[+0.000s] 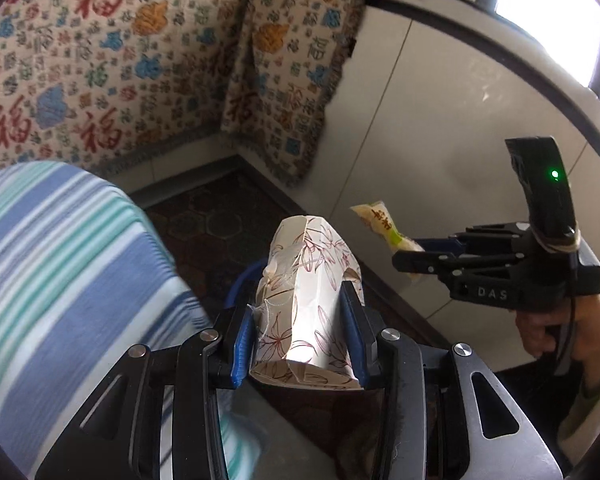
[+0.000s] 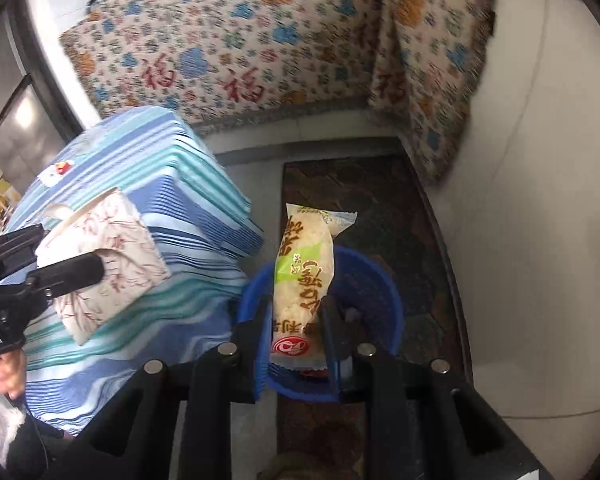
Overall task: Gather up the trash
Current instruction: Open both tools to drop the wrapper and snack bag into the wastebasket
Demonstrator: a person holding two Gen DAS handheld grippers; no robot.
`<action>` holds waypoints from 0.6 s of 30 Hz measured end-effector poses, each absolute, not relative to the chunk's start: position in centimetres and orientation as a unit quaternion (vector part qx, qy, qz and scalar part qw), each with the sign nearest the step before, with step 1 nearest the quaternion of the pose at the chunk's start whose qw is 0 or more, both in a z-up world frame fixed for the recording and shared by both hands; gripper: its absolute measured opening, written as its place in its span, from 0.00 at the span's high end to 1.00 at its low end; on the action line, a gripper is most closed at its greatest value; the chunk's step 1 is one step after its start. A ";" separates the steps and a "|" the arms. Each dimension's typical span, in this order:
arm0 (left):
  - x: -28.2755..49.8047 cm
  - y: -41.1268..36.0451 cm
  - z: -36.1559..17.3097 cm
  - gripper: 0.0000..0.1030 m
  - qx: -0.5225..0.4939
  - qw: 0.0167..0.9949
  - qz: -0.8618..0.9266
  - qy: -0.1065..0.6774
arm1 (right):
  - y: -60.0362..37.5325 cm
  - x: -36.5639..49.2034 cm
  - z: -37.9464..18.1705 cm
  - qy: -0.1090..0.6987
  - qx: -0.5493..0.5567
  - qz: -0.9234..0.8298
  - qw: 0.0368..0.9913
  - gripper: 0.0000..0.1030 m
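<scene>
My left gripper (image 1: 300,320) is shut on a crumpled paper cup (image 1: 308,280) with a brown leaf print, held in the air beside the striped table; the cup also shows in the right wrist view (image 2: 104,264). My right gripper (image 2: 296,320) is shut on a yellow-white snack wrapper (image 2: 304,276) with a green patch, held right above a blue plastic basket (image 2: 380,292) on the floor. In the left wrist view the right gripper (image 1: 412,260) holds the wrapper (image 1: 384,228) at the right. A sliver of the basket (image 1: 240,280) shows behind the cup.
A table with a blue and teal striped cloth (image 2: 152,208) stands at the left, with a small white and red scrap (image 2: 56,170) on it. A sofa under a patterned throw (image 1: 100,60) is behind. A dark patterned rug (image 2: 380,200) covers the floor.
</scene>
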State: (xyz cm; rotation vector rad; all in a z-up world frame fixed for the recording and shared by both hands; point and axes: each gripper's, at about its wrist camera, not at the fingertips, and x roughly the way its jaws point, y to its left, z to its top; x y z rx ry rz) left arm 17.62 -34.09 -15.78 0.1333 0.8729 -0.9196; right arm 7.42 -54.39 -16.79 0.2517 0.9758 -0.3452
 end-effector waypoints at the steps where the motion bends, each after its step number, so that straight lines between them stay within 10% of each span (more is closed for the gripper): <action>1: 17.8 -34.7 -16.1 0.61 0.062 0.801 -0.430 0.411 | -55.0 7.3 -17.2 0.468 0.124 -0.166 0.859 0.77; 10: 19.7 -39.7 -19.9 0.60 0.067 0.787 -0.424 0.443 | -59.2 6.5 -21.5 0.493 0.153 -0.174 0.839 0.77; 13: 20.1 -40.8 -21.2 0.51 0.072 0.789 -0.412 0.450 | -59.8 6.8 -22.7 0.494 0.155 -0.172 0.838 0.75; 15: 20.1 -41.3 -21.8 0.27 0.074 0.790 -0.411 0.449 | -60.2 7.0 -23.2 0.491 0.160 -0.176 0.838 0.74; 18: 20.0 -41.8 -21.9 0.23 0.083 0.796 -0.412 0.435 | -60.3 7.2 -23.0 0.485 0.159 -0.174 0.842 0.57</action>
